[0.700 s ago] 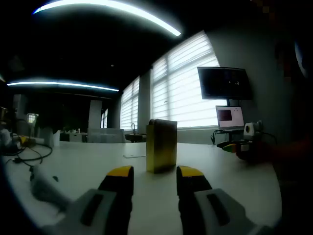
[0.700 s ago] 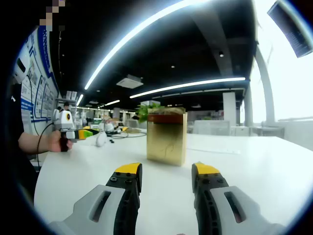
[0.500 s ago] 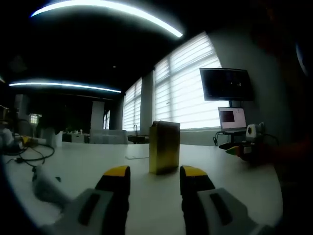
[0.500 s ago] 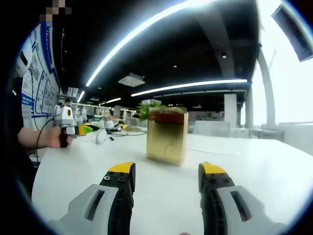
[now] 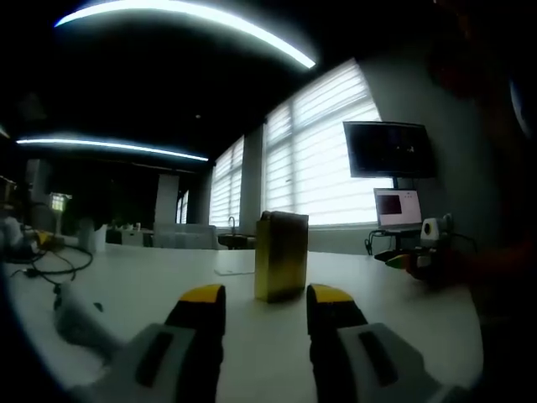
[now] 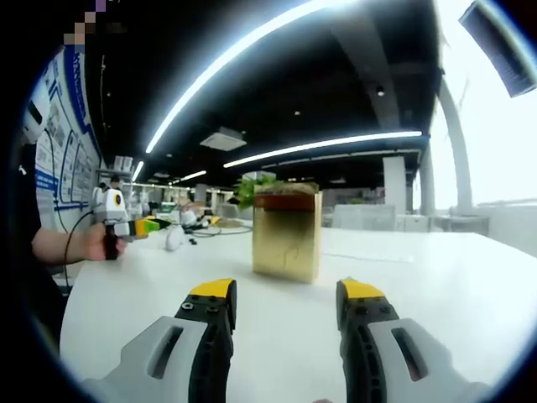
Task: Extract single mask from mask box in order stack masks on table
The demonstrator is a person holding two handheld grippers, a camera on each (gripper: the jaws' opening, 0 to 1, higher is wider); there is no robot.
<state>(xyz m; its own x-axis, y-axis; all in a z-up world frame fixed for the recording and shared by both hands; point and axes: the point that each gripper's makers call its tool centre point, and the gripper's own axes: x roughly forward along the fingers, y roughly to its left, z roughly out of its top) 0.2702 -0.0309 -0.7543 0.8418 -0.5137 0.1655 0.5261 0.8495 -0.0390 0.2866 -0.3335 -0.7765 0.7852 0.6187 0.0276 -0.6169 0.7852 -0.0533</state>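
I hold my left gripper (image 5: pixel 265 294) and my right gripper (image 6: pixel 285 292) low over the white tabletop (image 6: pixel 453 285). Both point at the gold mask box (image 6: pixel 287 235) from different sides, ready to reach. Both pairs of jaws are spread apart and hold nothing. The box stands straight up, tall side up, top facing the ceiling.

The box (image 5: pixel 280 256) (image 6: pixel 286 235) stands upright on the table (image 5: pixel 126 294) (image 6: pixel 470 285), well in from its edges. In the left gripper view, cables (image 5: pixel 50 267) lie toward the table's left edge and a laptop (image 5: pixel 396 210) sits near its far right edge, below a monitor (image 5: pixel 388 149).
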